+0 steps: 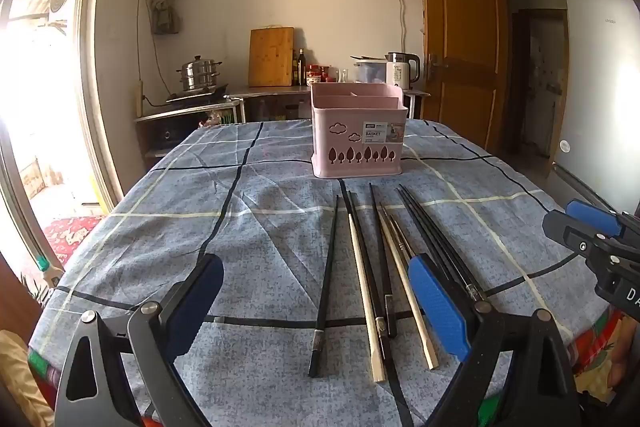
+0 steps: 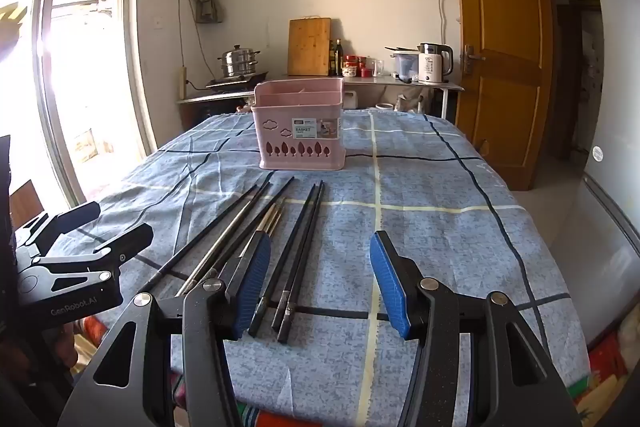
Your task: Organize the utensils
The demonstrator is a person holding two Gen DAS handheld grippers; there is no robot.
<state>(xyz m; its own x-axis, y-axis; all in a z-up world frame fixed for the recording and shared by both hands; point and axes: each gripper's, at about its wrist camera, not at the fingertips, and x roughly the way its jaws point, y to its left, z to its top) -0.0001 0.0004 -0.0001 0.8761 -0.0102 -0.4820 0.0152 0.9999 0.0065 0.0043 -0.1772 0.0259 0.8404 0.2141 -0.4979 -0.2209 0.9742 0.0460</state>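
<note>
Checked blue cloth covers the table (image 1: 168, 211) in a bright kitchen, with a counter of pots and a kettle (image 1: 402, 69) behind and a wooden door (image 1: 460, 39) at upper right.

At the bottom of the left wrist view the left gripper (image 1: 316, 301) hangs over the near edge of the table, its jaws wide apart and gripping nothing; several chopsticks (image 1: 362, 279) lie on the cloth between and beyond its blue pads. The right gripper (image 2: 320, 281) at the bottom of its own view is likewise spread and holds nothing, with a pair of black chopsticks (image 2: 298, 255) lying in the gap between its fingers. Each gripper also shows at the edge of the other's view.

Further out, in the middle of both frames, stands the pink basket (image 1: 358, 135), upright, well apart from the chopstick tips that point towards it.

Judging by this, the task has barely begun: every visible utensil, black, pale wood and metal-tipped alike, is loose on the cloth, and all are left to lift and drop into the basket.

The basket's compartments look bare from this low angle, though their floors are hidden by the front wall. How many sticks there are is hard to count, since some overlap and the pads cover parts of them. The window at left is washed out.
</note>
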